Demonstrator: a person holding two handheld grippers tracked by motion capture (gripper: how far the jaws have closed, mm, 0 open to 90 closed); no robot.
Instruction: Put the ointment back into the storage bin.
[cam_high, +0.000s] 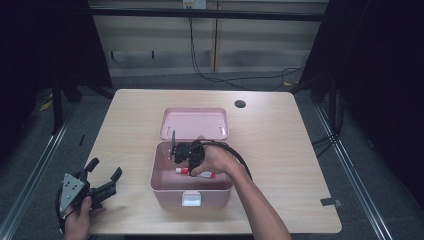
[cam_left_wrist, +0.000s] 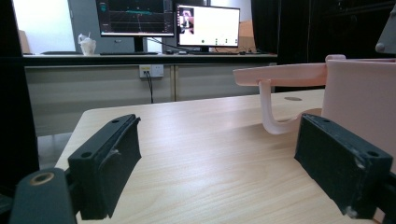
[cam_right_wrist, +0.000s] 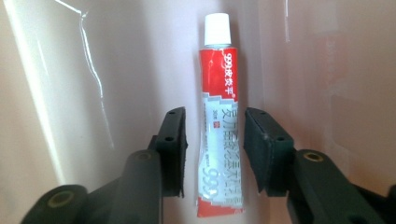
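- The pink storage box (cam_high: 191, 192) sits in the middle of the wooden table (cam_high: 280, 150), its lid (cam_high: 195, 123) swung back and lying open behind it.
- A red-and-white ointment tube (cam_right_wrist: 219, 126) with a white cap lies flat on the box floor; in the high view it shows as a small red and white shape (cam_high: 197, 173) beside the person's right hand.
- The right gripper (cam_right_wrist: 214, 149) reaches down inside the box with its jaws parted, one on each side of the tube's lower half. There is a narrow gap on each side, so the pads do not appear to press the tube yet.
- The left gripper (cam_high: 102, 176) rests low near the table's front left corner, well apart from the box, jaws spread wide and holding nothing; its own view looks across bare tabletop toward the box wall (cam_left_wrist: 359, 98).
- Judged from this, the box is already opened and the reach is made. What is left is to close on the tube and lift it, if taking it out is the aim.
- If the tube has instead just been set down, only the withdrawal and closing the lid remain; the pictures do not settle which.
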